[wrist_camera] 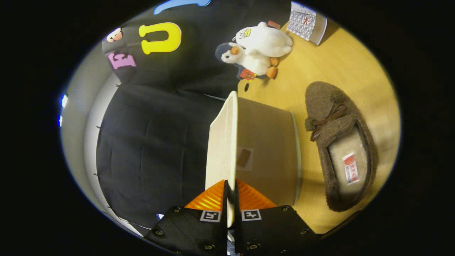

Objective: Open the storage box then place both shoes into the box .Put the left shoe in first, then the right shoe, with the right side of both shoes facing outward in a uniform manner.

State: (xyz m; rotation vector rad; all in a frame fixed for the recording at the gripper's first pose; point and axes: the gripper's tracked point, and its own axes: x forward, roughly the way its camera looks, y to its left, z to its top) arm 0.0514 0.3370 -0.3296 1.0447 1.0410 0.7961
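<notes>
My gripper (231,183) is shut on the near edge of the storage box's cream lid (222,142), which I see edge-on running straight ahead from between the fingers. The beige body of the box (270,142) lies right beside the lid, with a small brown patch on its face. A brown fuzzy slipper-style shoe (341,142) with a leather bow and a pale lining lies on the wooden table (341,64), just past the far side of the box, apart from it.
Two white plush toys (261,49) lie on the table beyond the box, close to the black cloth wall (153,142). A white patterned carton (305,23) stands farther off behind them.
</notes>
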